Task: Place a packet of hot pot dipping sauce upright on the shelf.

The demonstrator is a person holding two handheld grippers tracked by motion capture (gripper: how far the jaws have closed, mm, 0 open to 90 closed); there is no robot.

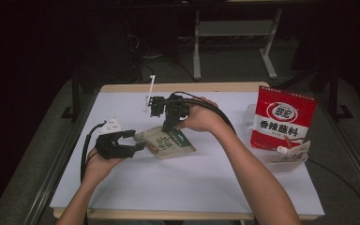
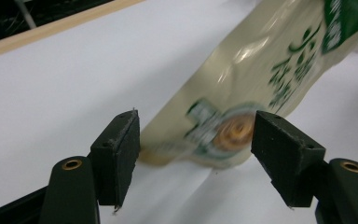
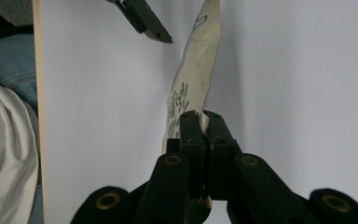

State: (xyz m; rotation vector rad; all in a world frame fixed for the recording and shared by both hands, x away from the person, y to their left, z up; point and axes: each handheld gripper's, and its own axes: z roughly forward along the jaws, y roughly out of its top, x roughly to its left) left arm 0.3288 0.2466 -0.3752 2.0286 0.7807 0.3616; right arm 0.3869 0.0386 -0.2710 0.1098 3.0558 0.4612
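Beige sauce pouch (image 1: 166,143) lifted, pinched by right gripper (image 1: 167,126); left gripper (image 1: 138,139) at 9 o'clock, jaws released, astride its end. Red bag (image 1: 283,117) at 3 o'clock untouched; placing left.

The red-and-white bag (image 1: 285,117), standing at about three o'clock on the table, carries the large white characters 香辣蘸料 across a red band; above them sits an oval logo whose two characters are too small to make out. The beige pouch (image 1: 166,142) near the centre bears dark green Chinese characters, blurred in the left gripper view (image 2: 279,60) and seen edge-on in the right gripper view (image 3: 191,84), so they stay unreadable.
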